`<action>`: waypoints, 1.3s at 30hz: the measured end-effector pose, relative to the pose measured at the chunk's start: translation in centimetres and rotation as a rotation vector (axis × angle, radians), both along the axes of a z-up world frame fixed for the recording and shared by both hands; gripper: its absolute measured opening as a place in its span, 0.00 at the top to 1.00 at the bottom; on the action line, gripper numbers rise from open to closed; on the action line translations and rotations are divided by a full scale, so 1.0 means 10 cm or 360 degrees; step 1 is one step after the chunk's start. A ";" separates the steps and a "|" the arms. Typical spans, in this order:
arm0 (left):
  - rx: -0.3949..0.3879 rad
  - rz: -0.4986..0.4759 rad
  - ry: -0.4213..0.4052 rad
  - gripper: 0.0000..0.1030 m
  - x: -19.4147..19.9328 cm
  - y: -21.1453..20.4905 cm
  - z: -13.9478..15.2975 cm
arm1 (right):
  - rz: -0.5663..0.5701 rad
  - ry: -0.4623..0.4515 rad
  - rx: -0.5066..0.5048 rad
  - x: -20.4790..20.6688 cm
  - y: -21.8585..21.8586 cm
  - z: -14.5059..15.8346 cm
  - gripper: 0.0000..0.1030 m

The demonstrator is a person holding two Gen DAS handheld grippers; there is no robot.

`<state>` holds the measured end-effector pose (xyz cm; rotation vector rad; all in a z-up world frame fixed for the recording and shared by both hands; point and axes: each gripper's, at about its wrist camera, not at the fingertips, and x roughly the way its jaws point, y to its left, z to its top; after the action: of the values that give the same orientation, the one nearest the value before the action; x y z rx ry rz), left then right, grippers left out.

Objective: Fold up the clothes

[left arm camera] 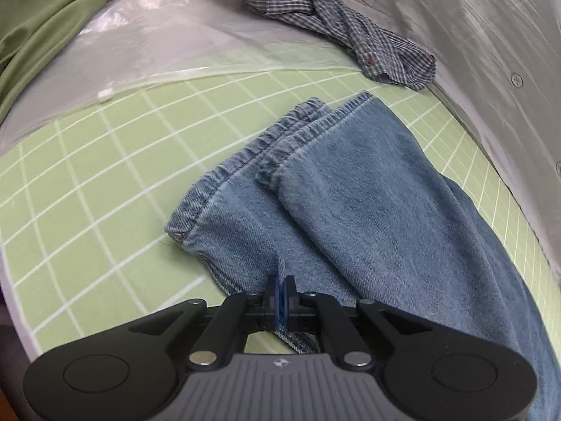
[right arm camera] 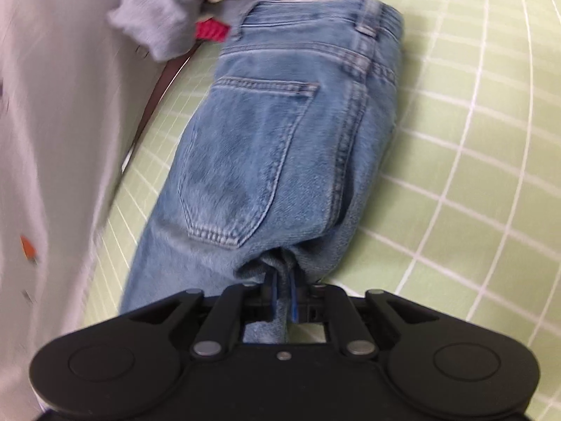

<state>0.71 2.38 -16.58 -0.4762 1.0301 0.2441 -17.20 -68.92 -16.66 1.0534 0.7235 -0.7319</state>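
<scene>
A pair of light blue jeans (left arm camera: 350,203) lies on a green mat with a white grid (left arm camera: 105,175). In the left wrist view both leg hems point away, one leg lying over the other. My left gripper (left arm camera: 280,291) is shut on the near edge of a jeans leg, with denim pinched between its pads. The right wrist view shows the seat end of the jeans (right arm camera: 273,147), back pocket up and waistband farthest away. My right gripper (right arm camera: 282,291) is shut on a bunched fold of denim just below the pocket.
A crumpled blue checked shirt (left arm camera: 336,24) lies beyond the hems, beside clear plastic sheeting (left arm camera: 147,35) and green fabric (left arm camera: 45,28). A person's grey shirt with a carrot print (left arm camera: 491,35) runs along the mat's edge. A grey sleeve (right arm camera: 157,10) reaches in near the waistband.
</scene>
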 end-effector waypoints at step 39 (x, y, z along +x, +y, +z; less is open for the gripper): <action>-0.0025 -0.0105 -0.0072 0.68 0.66 0.25 0.01 | 0.0700 0.0444 -0.0850 0.15 1.68 0.25 0.00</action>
<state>7.30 4.90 -16.51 -0.4593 1.0021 0.1661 -15.69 -52.08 -14.12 0.2910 0.8967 -0.6403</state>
